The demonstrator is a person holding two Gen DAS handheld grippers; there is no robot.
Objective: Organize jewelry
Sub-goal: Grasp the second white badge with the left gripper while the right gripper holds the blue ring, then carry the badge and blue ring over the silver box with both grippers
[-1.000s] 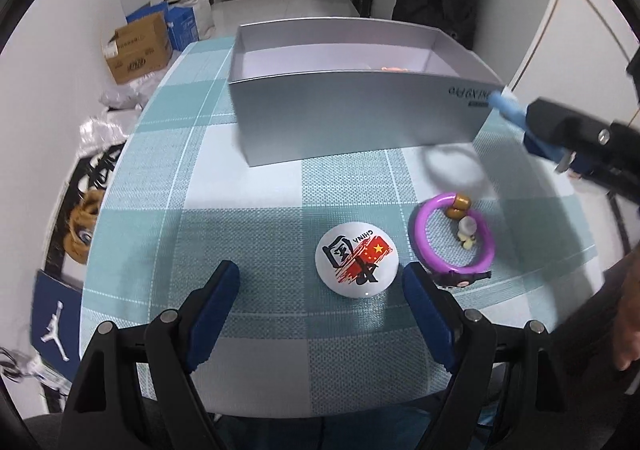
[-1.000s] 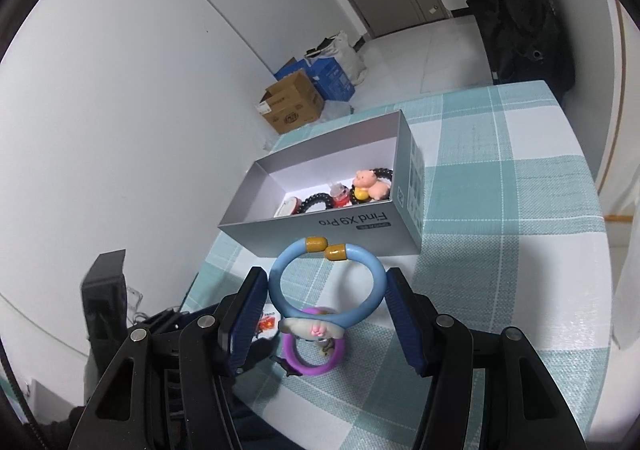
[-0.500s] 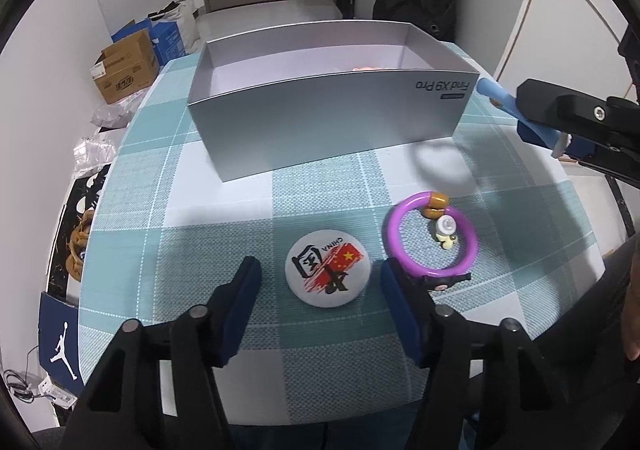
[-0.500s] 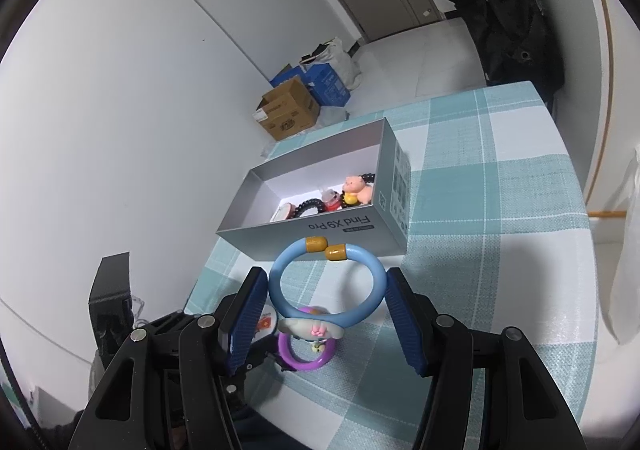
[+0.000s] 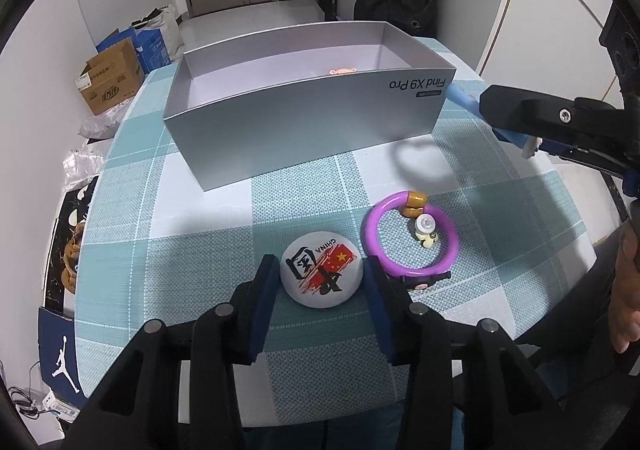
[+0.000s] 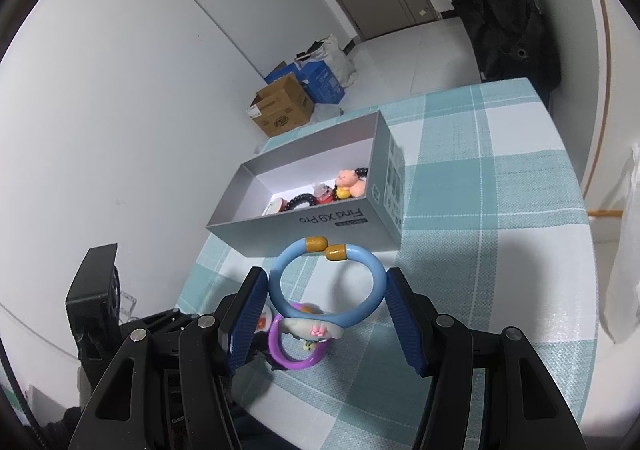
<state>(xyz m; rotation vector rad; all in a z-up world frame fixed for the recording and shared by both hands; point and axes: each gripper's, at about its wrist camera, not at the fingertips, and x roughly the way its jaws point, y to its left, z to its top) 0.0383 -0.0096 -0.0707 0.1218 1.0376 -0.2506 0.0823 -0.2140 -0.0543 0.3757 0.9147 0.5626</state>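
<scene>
My left gripper (image 5: 322, 276) has closed around a round white badge (image 5: 322, 275) printed with a red flag, which lies on the checked cloth; both pads touch its sides. A purple bracelet (image 5: 412, 240) with a small charm lies just right of it. My right gripper (image 6: 326, 290) is shut on a light blue bracelet (image 6: 327, 284) with gold end caps and holds it above the table, short of the grey box (image 6: 316, 220). The box (image 5: 308, 126) holds several trinkets, among them a pink figure (image 6: 348, 183) and a black beaded band (image 6: 300, 201).
The round table wears a teal checked cloth (image 5: 192, 234). Cardboard boxes (image 5: 108, 80) and bags sit on the floor at the far left. A dark coat (image 6: 500, 6) hangs behind the table. The right gripper's body (image 5: 560, 130) hangs over the table's right side.
My left gripper has moved forward and narrowed until its pads touch the white badge. My right gripper has drawn back and up a little with the blue bracelet.
</scene>
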